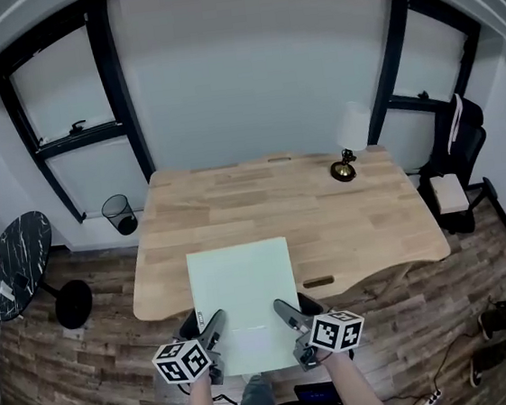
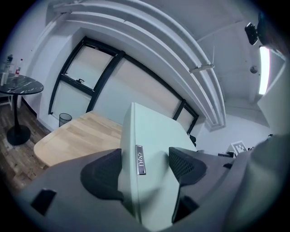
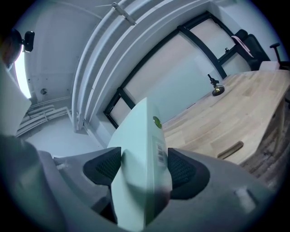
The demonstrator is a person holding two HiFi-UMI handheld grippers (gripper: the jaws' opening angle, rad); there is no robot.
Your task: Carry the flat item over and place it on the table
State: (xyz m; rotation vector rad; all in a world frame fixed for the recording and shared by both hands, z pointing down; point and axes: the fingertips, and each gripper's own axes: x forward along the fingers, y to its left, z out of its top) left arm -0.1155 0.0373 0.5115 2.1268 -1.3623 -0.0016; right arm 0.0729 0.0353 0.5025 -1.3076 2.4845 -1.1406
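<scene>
A flat pale-green box (image 1: 244, 300) is held level over the near edge of the wooden table (image 1: 327, 216). My left gripper (image 1: 215, 330) is shut on its near left edge, and my right gripper (image 1: 284, 319) is shut on its near right edge. In the left gripper view the flat box (image 2: 152, 149) stands edge-on between the black pads (image 2: 102, 174), a small silver label on its rim. The right gripper view has the same box (image 3: 142, 158) clamped between both pads (image 3: 183, 170), with a barcode sticker and a green dot on its edge.
A small brass lamp (image 1: 345, 170) stands at the table's far right. A round black side table (image 1: 15, 265) and a wire bin (image 1: 120, 212) are at the left. An office chair (image 1: 459, 142) and a box (image 1: 449, 193) stand at the right. Cables lie on the floor near my feet.
</scene>
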